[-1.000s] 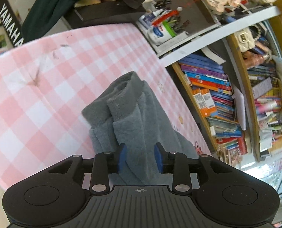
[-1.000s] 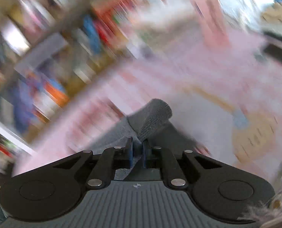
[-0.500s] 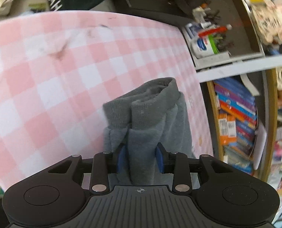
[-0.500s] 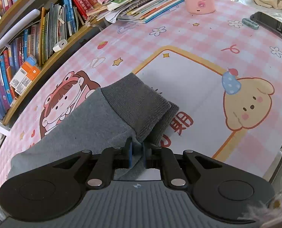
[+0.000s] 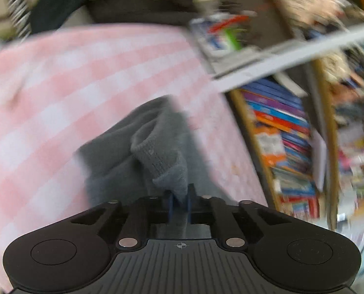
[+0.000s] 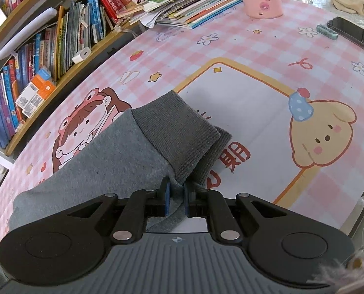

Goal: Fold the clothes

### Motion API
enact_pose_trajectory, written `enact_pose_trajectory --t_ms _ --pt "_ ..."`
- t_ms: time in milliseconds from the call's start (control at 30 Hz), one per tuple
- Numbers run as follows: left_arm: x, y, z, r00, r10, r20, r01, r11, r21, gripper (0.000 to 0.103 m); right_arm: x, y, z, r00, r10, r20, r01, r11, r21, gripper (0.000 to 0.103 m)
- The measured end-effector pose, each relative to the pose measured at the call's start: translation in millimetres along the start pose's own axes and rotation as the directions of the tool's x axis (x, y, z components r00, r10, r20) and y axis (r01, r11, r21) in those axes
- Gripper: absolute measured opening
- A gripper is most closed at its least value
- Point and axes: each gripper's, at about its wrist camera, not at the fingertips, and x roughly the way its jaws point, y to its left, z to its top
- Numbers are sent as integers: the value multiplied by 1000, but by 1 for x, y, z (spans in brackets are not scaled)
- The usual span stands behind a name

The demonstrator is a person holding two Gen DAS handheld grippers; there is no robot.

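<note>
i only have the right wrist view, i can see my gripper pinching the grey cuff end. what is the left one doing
Observer: The left gripper is shut on another bunched part of the same grey garment, near its ribbed edge.
Operator: is that end flat on the table
Observer: No, the fabric stands up in a rumpled fold above the pink checked tablecloth.
Operator: anything close to it on that side
Observer: A bookshelf full of books stands just past the table edge, to the right in that view. The view is blurred, so finer detail is lost.
</note>
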Motion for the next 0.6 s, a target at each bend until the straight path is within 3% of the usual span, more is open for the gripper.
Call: enact_pose_trajectory --t_ms 67,133,167,200,267,300,333,400,533,600 --pt "-21 -19 4 987 -150 65 147 988 48 5 0 0 0 1000 0 -3 0 1000 -6 9" --pt "-44 -25 4 950 -293 112 287 956 61 4 -1 0 1 1000 0 -8 0 1000 -8 9" --pt "-54 -23 3 929 -347 127 342 938 56 4 -1 0 1 1000 -1 -10 1 1000 -9 9" --pt "-59 -14 1 927 -351 132 349 936 35 5 -1 0 1 1000 -1 -11 1 1000 -11 10" --pt "-57 16 -4 967 -234 105 237 971 -16 5 -2 -1 -1 1000 2 -10 -3 1000 -10 10" --pt "-49 35 -8 988 -141 68 145 987 -66 5 -2 -2 -2 1000 4 -9 -4 1000 -5 10" --pt "-41 48 -13 997 -74 36 77 993 -94 5 -2 -2 -3 1000 2 -8 -2 1000 -3 10" --pt "-26 73 -23 998 53 -29 -56 988 -141 5 -2 0 -4 1000 -3 -9 3 1000 -8 10" --pt "-26 68 -30 999 50 -12 -51 987 -154 23 -2 2 -2 1000 -15 -13 15 1000 -10 10" --pt "-29 62 -27 998 57 -20 -59 990 -131 40 -3 4 -2 1000 -18 -10 18 1000 -9 12"
